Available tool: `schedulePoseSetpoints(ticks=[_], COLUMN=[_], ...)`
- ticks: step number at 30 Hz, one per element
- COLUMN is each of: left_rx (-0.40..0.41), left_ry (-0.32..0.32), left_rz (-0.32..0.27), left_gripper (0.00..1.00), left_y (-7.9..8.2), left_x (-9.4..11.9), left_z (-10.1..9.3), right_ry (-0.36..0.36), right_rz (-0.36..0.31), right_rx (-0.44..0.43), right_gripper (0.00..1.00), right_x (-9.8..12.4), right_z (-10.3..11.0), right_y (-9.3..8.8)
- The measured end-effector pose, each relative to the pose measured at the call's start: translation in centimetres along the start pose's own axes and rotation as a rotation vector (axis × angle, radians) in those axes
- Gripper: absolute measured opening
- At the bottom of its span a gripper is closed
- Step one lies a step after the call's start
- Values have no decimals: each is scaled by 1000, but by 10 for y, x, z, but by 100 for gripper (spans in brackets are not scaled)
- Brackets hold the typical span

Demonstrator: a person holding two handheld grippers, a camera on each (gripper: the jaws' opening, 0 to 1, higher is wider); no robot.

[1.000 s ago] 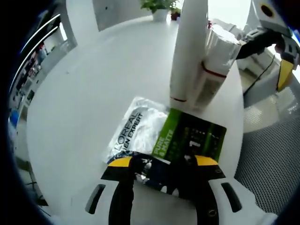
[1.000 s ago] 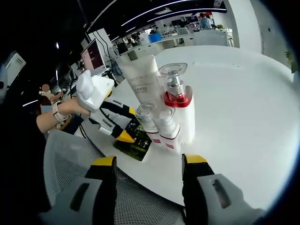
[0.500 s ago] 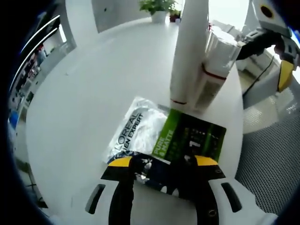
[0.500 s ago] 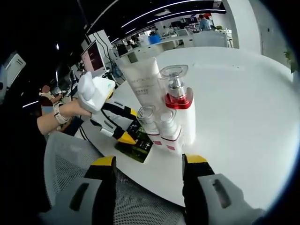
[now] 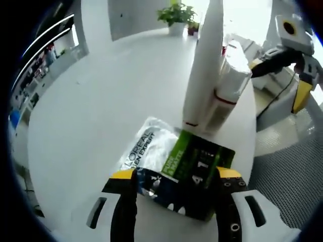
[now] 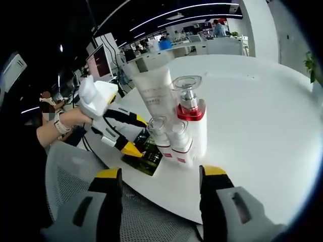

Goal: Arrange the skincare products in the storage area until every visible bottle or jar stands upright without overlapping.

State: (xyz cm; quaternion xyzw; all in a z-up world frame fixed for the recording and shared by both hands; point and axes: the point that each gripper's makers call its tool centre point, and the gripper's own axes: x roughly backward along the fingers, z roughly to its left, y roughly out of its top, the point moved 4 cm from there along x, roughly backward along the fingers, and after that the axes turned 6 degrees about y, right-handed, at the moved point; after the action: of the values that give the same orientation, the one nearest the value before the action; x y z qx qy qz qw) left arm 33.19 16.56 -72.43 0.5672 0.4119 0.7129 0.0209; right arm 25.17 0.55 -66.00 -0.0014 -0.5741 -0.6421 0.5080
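Note:
A silver and green L'Oreal packet (image 5: 171, 164) lies flat on the round white table (image 5: 96, 101). My left gripper (image 5: 176, 174) is open, and its yellow-tipped jaws stand on either side of the packet's near end. Behind the packet stand a tall white tube (image 5: 204, 65) and a white bottle with a red band (image 5: 229, 85). In the right gripper view the tube (image 6: 154, 93), a red-collared pump bottle (image 6: 191, 116) and two small clear-capped bottles (image 6: 160, 135) stand upright close together. The left gripper (image 6: 128, 133) sits at the packet (image 6: 146, 160). My right gripper (image 6: 160, 174) is open and empty, off the table's edge.
A grey mesh chair (image 6: 65, 196) sits under my right gripper, by the table's rim (image 5: 252, 146). A person's hand (image 6: 65, 121) holds the left gripper. A potted plant (image 5: 176, 12) stands at the table's far side. Office desks and screens (image 6: 101, 58) lie beyond.
The left gripper view has shifted a little and its jaw tips stand slightly farther apart around the packet. The bottles and tube have not moved. The right gripper has barely moved.

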Motion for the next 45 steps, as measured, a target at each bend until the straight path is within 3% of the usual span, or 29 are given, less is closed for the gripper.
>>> schedulePoseSetpoints(ticks=[9,20,26,33,45], left_rx=[66,76,48,97,141], left_ry=[-12,9,-14,-15,48], left_rz=[-94,-106,-116,-219,-239], left_gripper=[73,92,93,96,97], left_y=[10,1,-3,5,-18], left_x=[24,51,68,94,124], left_z=[-1,0,-5,-4,7], right_ry=[-9,-47,-70,-79,-96], right_rz=[-11,-14,-30,-35,-25], right_rx=[41,88,105,150,187], right_gripper=[69,84,90,95,99], right_x=[-1,1,3,4,9], right_z=[7,6,6,12,17], right_y=[8,19,25,31,30])
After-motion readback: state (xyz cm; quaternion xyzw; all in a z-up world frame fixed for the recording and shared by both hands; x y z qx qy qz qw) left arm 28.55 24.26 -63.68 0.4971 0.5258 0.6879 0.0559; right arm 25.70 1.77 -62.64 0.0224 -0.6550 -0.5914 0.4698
